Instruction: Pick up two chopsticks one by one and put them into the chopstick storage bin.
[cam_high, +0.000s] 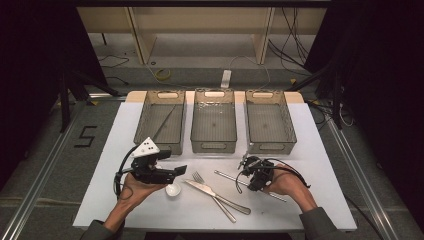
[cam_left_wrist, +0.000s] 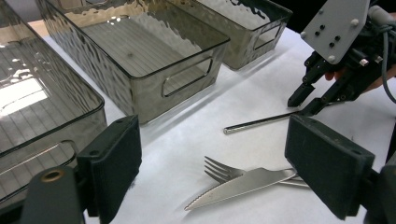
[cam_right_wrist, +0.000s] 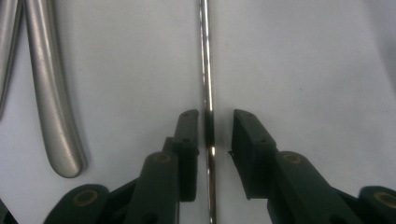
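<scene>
Lying flat on the white table (cam_high: 150, 210), a thin, straight metal rod (cam_high: 227, 176), round in section, polished and mirror-bright, plain along its visible length. Running aslant across the near right part of the surface, in front of the middle and right-hand bins, just right of the crossed knife and fork and apart from them. Stretching straight up the frame in the right gripper view (cam_right_wrist: 206, 70), resting on the tabletop.
</scene>
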